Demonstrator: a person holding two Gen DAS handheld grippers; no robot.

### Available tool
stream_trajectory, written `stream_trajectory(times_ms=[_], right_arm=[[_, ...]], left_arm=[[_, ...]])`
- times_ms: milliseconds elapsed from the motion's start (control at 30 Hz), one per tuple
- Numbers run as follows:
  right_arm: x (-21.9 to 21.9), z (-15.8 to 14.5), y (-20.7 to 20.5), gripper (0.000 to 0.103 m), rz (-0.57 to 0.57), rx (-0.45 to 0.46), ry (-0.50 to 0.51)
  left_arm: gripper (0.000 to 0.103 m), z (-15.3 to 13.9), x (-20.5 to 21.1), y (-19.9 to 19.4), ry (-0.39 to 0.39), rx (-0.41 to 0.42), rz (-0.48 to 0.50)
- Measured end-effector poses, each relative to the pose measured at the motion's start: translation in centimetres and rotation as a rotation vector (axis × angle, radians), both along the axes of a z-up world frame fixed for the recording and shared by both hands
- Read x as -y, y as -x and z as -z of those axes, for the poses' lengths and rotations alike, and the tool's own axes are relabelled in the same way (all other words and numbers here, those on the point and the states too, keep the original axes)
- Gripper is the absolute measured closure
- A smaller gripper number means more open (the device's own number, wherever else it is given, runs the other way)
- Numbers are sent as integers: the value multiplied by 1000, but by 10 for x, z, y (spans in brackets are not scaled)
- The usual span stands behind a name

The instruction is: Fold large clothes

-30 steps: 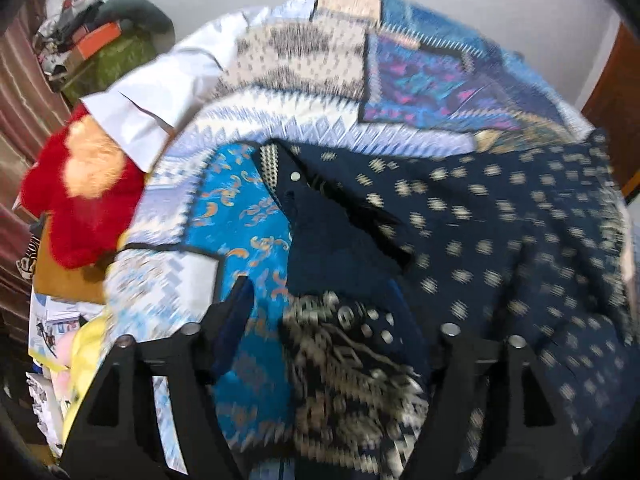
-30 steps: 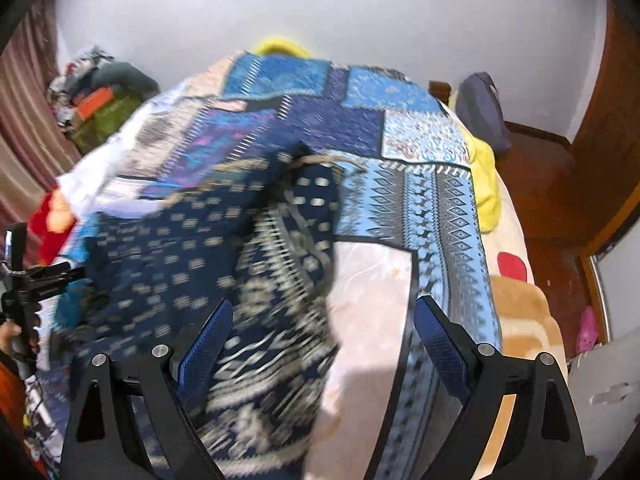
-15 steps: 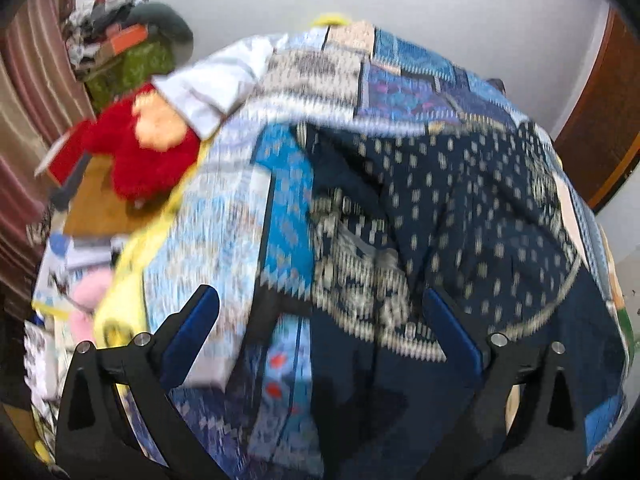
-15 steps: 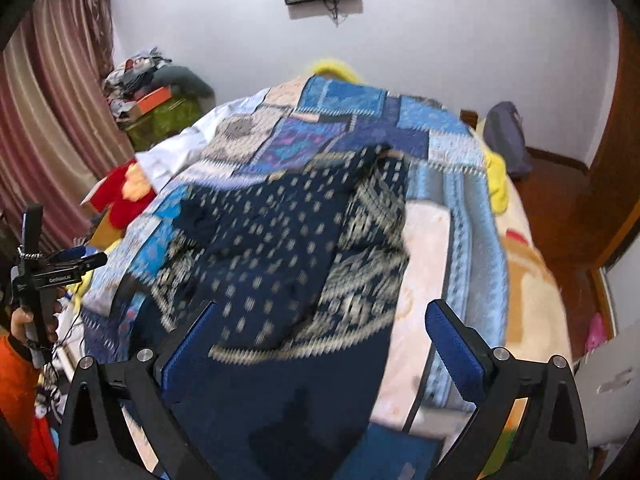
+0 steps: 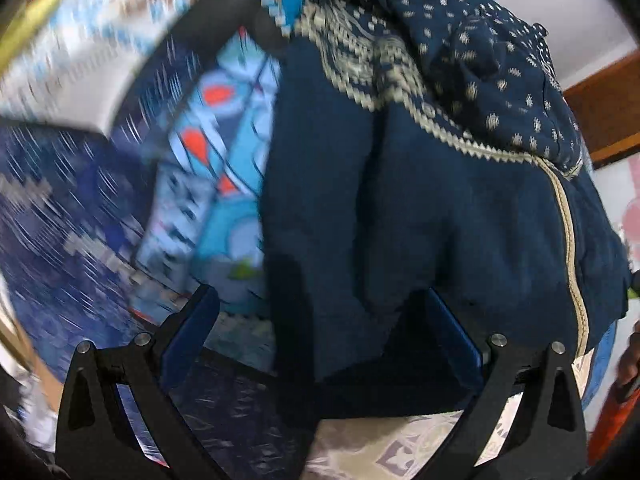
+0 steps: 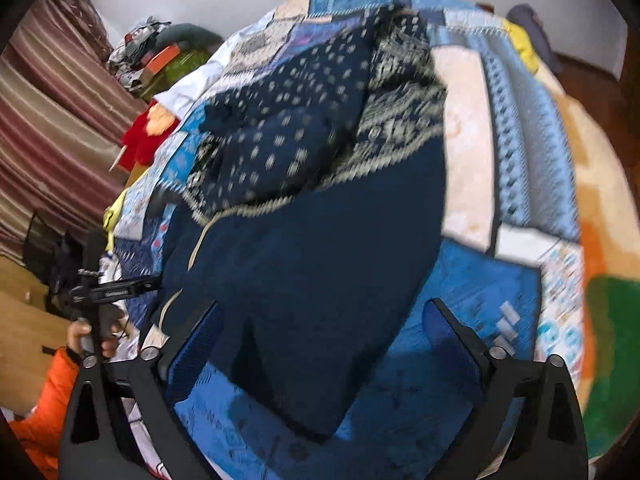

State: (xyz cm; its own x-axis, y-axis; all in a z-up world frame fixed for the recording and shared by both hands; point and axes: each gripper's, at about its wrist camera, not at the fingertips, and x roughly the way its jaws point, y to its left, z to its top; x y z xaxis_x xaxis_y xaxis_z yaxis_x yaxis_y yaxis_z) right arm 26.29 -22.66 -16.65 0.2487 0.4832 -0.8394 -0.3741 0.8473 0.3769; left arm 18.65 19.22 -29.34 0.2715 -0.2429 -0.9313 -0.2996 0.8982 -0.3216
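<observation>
Patchwork blue bedding covers the bed (image 6: 516,148), with a white wall behind it and striped maroon curtains (image 6: 52,120) on the far left. On the bedspread (image 5: 216,152) lies the dark navy garment (image 6: 320,224), rumpled: its far part is dotted with pale motifs and crossed by a cream patterned band, while its near part is plain navy and reaches toward the near edge of the bed.

Over that plain near part hangs the left gripper (image 5: 324,328), its blue-padded fingers (image 5: 188,328) spread wide with the cloth lying between them, gripped by neither. The right gripper (image 6: 324,344) is spread wide too, after just closing a little; the garment's near hem lies between its fingers (image 6: 448,344), not pinched.

At the left of the right wrist view, a hand (image 6: 94,336) in an orange sleeve (image 6: 44,412) holds the other gripper's handle. A red plush toy (image 6: 146,136) sits beside the bed's far left.
</observation>
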Motion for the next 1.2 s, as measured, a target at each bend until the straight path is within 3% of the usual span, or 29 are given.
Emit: stream_trajectory(times_ms=[33,167,267,300,367,533,733,867,1033,1133,1200], right_arm=[[-2,0,5,9,-1,29,14],[-9,-1,14,38,-19,59,7],[-17,-1,16,62,-42,85,29],[-19,-2,16,74,-47,90,20],[-20,-4,13,88,-56,82,-17],[-23,-23,5,90,-81,158,-46],[-25,-58,-27,91,-65,226,-131],[-30,-86,-70,92,-31,289,-159],[-45,-108,-139,92,23,367,-128],[-59,-104,-192,92,66,381,-84],[-71,-87,-232,92,95,358,-48]], left_arm=[[2,4,2,1,25,-3,-9],[31,7,7,5,148,18,-21],[59,-3,14,5,157,47,15],[75,-9,17,4,130,53,23],[92,-20,21,1,70,55,44],[92,-62,21,-10,36,155,58],[92,-140,11,-39,-13,353,74],[93,-185,0,-93,-117,463,49],[93,-199,-22,-168,-231,495,-38],[93,-187,-39,-225,-287,467,-111],[93,-170,-51,-254,-280,434,-135]])
